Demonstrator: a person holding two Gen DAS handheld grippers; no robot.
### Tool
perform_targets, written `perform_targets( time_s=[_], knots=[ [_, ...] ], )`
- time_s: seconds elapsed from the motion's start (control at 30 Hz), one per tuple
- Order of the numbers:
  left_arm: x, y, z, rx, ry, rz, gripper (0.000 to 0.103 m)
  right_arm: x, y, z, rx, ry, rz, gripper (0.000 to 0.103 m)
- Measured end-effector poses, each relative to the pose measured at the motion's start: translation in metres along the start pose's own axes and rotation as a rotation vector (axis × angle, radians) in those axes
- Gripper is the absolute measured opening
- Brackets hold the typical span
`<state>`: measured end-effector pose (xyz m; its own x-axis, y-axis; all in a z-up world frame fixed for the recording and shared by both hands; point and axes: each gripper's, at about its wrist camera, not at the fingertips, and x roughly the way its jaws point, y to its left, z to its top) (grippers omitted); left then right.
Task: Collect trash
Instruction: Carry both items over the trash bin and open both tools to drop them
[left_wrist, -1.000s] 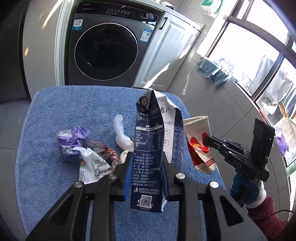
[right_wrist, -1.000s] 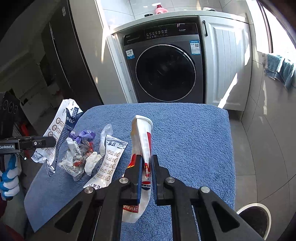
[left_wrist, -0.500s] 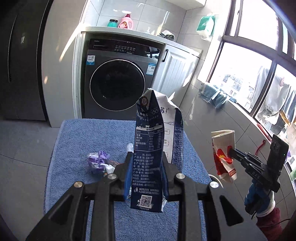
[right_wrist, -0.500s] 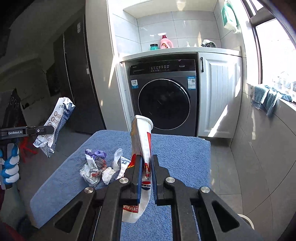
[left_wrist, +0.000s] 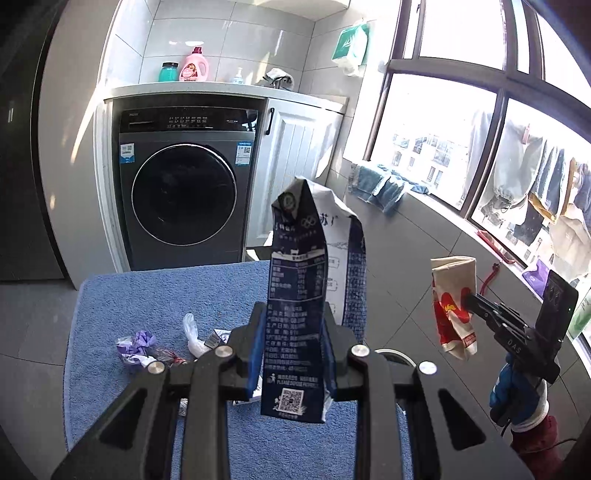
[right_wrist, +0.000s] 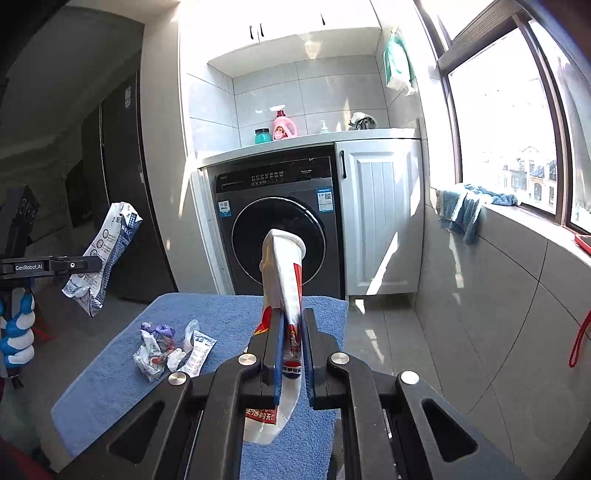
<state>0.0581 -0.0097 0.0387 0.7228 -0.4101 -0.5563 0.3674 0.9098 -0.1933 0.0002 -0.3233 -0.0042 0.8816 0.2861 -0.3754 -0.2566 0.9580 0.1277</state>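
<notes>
Standing upright between the blue pads of the left gripper is a flattened dark-blue and white milk carton, pinched across its lower half with its printed bottom edge hanging below the jaws and its crumpled top rising clear above the table. The right gripper has its jaws pressed nearly together on a squashed white paper cup with red print, the rolled rim pointing up and the crushed base drooping beneath the pads. Both pieces of trash are held in the air above a table covered with a blue terry cloth. On that cloth, towards its left side, lies a small heap of wrappers: a purple crumpled bit, a white printed sachet and a twist of clear plastic, touching one another. Behind the table stands a dark grey front-loading washing machine under a white counter carrying a pink detergent bottle. A blue-and-white gloved hand grips the left handle.
</notes>
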Motion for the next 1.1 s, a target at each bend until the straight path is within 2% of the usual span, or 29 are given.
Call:
perform_targets(
  time_s=[0.33, 0.6, 0.83, 1.1],
  knots=[
    [0.109, -0.127, -0.004, 0.158, 0.158, -0.169, 0.025, -0.027, -0.089, -0.034, 0.093, 0.044, -0.187, 0.009],
    [0.214, -0.207, -0.044, 0.283, 0.329, -0.23, 0.025, -0.003, -0.145, -0.084, 0.16, 0.159, -0.294, 0.009],
    [0.299, -0.245, -0.094, 0.336, 0.495, -0.243, 0.025, 0.031, -0.185, -0.139, 0.263, 0.284, -0.339, 0.009],
    [0.363, -0.264, -0.132, 0.333, 0.612, -0.245, 0.026, 0.064, -0.213, -0.178, 0.336, 0.389, -0.363, 0.009]
  ],
)
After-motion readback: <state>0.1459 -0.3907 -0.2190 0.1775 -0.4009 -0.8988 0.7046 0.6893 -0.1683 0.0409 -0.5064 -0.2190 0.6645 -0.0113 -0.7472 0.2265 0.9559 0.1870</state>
